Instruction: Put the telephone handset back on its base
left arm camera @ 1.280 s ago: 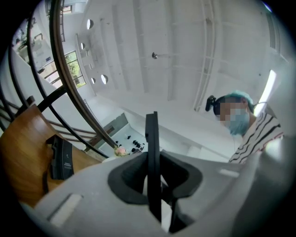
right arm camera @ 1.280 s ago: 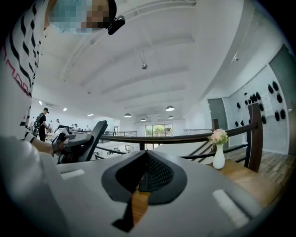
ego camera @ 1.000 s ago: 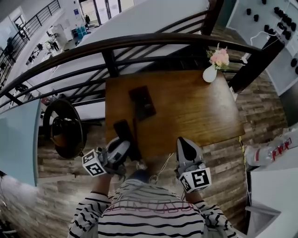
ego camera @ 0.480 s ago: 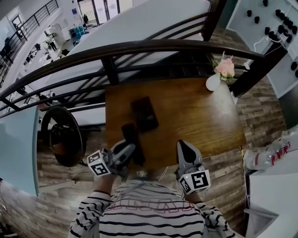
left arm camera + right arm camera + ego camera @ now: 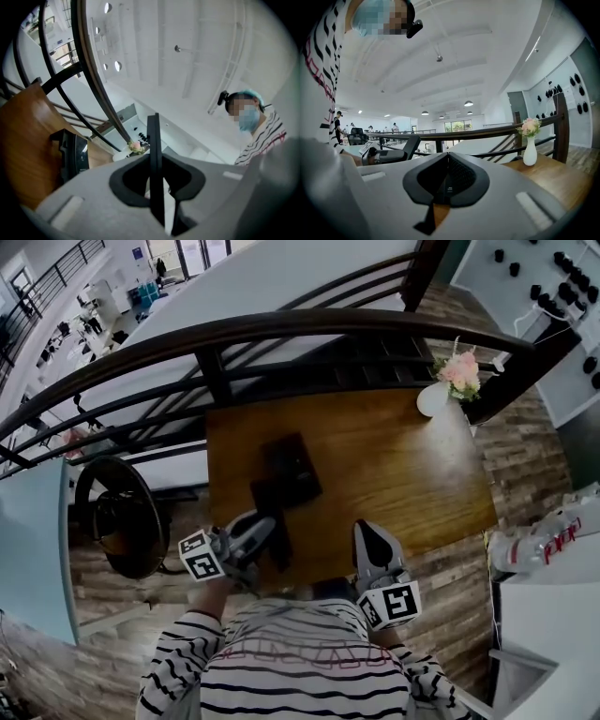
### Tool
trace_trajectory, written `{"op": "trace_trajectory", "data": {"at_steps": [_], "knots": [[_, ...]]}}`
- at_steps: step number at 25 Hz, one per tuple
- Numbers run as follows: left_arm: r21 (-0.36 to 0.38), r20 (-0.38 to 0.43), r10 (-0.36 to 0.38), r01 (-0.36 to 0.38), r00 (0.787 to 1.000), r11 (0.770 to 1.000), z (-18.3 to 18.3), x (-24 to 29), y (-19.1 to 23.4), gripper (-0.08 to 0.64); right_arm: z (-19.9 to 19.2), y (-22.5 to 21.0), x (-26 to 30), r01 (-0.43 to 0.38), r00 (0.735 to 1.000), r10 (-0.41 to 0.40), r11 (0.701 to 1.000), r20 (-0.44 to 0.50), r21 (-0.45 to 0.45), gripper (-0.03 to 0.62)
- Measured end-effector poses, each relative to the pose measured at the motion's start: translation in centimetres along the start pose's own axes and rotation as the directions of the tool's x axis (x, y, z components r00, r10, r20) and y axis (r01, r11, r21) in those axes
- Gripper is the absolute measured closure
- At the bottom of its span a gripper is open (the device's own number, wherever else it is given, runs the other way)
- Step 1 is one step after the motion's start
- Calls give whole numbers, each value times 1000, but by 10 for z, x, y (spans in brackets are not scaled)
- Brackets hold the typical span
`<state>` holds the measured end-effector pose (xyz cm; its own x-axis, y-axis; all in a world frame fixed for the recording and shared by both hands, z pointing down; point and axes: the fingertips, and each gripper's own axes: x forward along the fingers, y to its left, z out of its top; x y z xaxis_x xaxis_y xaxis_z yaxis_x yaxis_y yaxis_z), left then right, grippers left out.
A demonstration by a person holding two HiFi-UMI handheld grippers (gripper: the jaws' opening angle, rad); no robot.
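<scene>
Since a second ago, the left gripper [image 5: 258,531] has carried the handset [image 5: 267,517] forward, from off the near-left corner of the table [image 5: 403,474] to over its near edge. The gap that then lay between the handset and the base [image 5: 295,465] has closed in the head view. The right gripper [image 5: 373,535] has come forward too and now reaches over the table's near edge.

The left gripper's jaws are clamped on the handset, which stands edge-on between them as a thin black slab in the left gripper view. In the head view the handset lies at 7 o'clock from the base, with its far end at the base's near-left corner. Whether the two touch cannot be told from that view. The left gripper view shows the base sitting on the wood at 9 o'clock from the handset, with a gap between them.

The right gripper's jaws are together with nothing between them. It hangs at 5 o'clock from the base, well apart from it.

A white vase [image 5: 433,399] of pink flowers stands at the table's 1 o'clock corner. A dark railing [image 5: 281,329] curves past the table's far side, at 12 o'clock.
</scene>
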<state>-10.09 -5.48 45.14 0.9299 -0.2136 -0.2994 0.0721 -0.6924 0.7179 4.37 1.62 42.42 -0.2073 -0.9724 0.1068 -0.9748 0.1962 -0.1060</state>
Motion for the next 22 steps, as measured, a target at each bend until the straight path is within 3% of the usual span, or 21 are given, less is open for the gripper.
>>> {"op": "trace_trajectory", "data": {"at_steps": [11, 22], "knots": [[-32, 33, 129, -128, 991, 991, -4, 32, 79, 486, -4, -49, 42, -95, 995, 95, 995, -38, 2, 592], [-64, 61, 219, -215, 974, 975, -11, 53, 134, 486, -21, -74, 84, -232, 968, 232, 973, -100, 15, 592]]}}
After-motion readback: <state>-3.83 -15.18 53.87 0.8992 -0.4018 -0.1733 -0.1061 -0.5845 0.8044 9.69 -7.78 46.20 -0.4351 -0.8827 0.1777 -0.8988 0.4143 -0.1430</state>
